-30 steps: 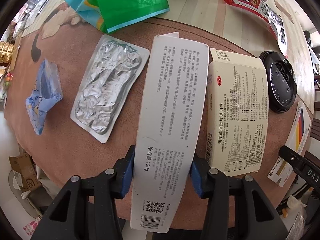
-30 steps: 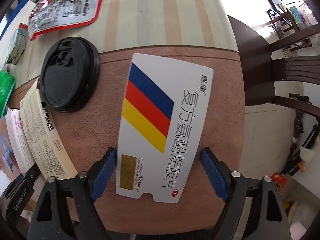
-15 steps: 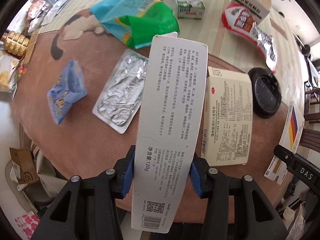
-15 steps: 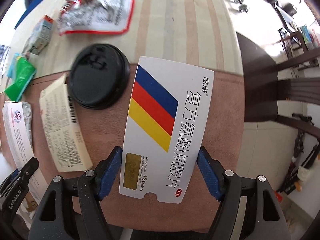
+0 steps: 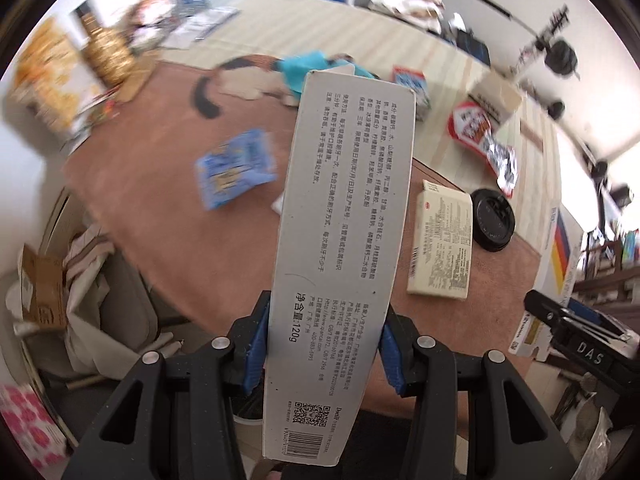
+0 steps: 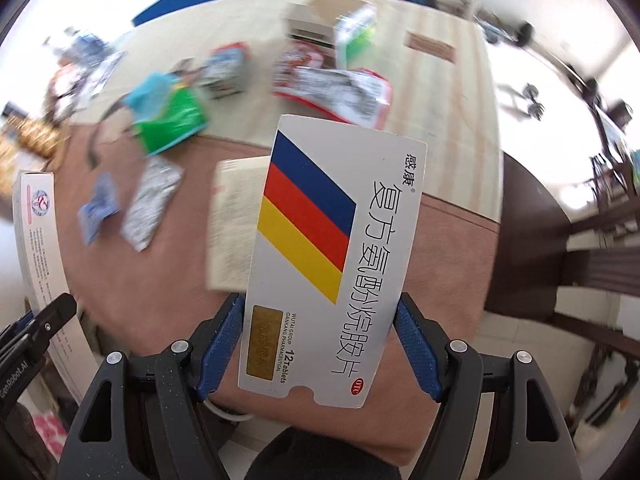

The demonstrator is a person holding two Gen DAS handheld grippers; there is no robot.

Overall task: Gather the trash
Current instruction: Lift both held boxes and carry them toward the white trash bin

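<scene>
Above the table [image 5: 168,184], both boxes, higher

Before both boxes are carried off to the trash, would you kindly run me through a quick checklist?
1. Left gripper shut on the long grey box: ok.
2. Right gripper shut on the striped pill box: ok.
3. Both boxes lifted off the brown mat: ok.
4. Trash bin located: cannot tell, none clearly in view.
5. Table finished: not ok; blue wrapper, cream box and black lid remain.
</scene>
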